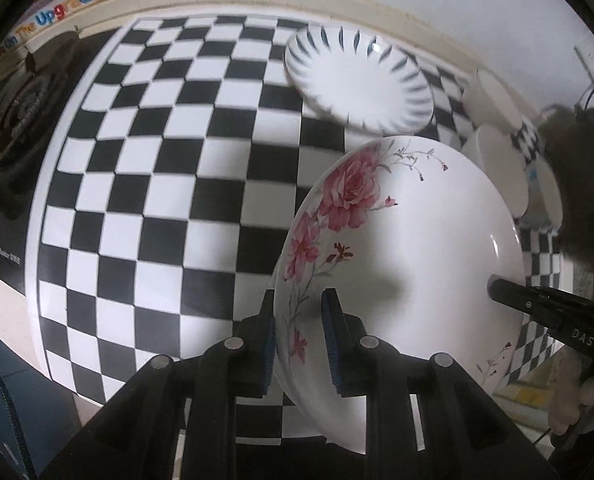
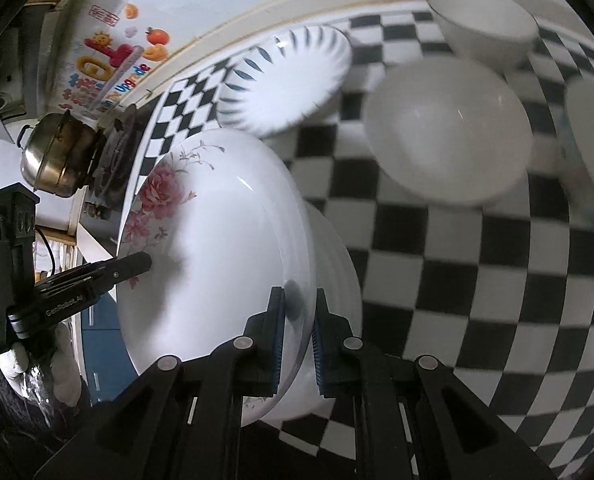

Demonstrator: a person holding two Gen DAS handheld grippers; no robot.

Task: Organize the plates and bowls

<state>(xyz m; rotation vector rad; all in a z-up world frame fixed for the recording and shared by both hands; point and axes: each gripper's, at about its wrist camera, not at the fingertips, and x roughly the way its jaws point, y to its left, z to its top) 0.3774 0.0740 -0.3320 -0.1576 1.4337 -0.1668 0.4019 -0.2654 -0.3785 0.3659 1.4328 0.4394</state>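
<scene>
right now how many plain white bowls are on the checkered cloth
3. One large bowl mid-cloth, one behind it by the wall, one cut off by the right edge. More may be hidden.

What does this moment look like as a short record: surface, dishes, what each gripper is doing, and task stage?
surface: checkered mat
held: floral plate, tilted, one gripper on each side of its rim
left gripper: jaws shut on the plate's rim
right gripper: jaws shut on the opposite rim
other dishes: striped plate flat on the mat; white bowls beside it
background: steel pot on a stove
stage: floral plate in the grippers, not yet stacked
</scene>
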